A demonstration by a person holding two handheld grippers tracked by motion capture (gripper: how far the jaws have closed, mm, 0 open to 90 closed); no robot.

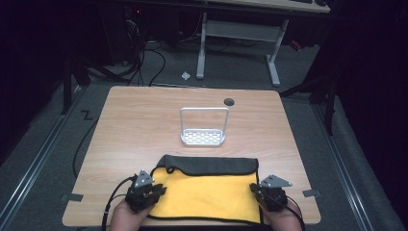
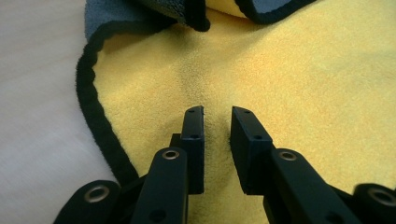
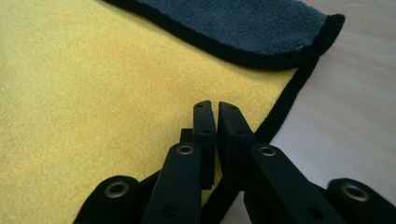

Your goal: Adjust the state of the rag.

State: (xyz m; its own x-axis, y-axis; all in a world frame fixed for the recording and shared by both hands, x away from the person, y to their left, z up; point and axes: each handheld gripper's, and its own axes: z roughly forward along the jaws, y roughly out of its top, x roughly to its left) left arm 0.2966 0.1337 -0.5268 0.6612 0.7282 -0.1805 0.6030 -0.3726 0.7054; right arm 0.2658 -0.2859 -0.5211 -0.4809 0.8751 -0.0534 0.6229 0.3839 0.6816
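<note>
Yellow cloth (image 1: 207, 192) with a black hem lies flat at the near edge of the wooden counter (image 1: 139, 125), between the two hands. Its far edge is folded back toward the person, showing a dark grey strip (image 1: 207, 166) across the top.

Left gripper (image 1: 153, 191) sits over the near left part of the cloth. In the left gripper view its fingers (image 2: 194, 140) stand a little apart above the yellow pile, with a clear gap between them and no cloth pinched; the hem curves past on their left.

Right gripper (image 1: 268, 192) sits at the near right corner of the cloth. In the right gripper view its fingers (image 3: 205, 135) are pressed nearly together, only a thin slit between them. They lie over the yellow surface just beside the black hem. Cannot tell whether any fabric is caught between them.

A small metal rack (image 1: 204, 129) with a tall wire handle stands mid-counter, well apart from the cloth. A dark round hole (image 1: 229, 101) marks the counter behind it.
</note>
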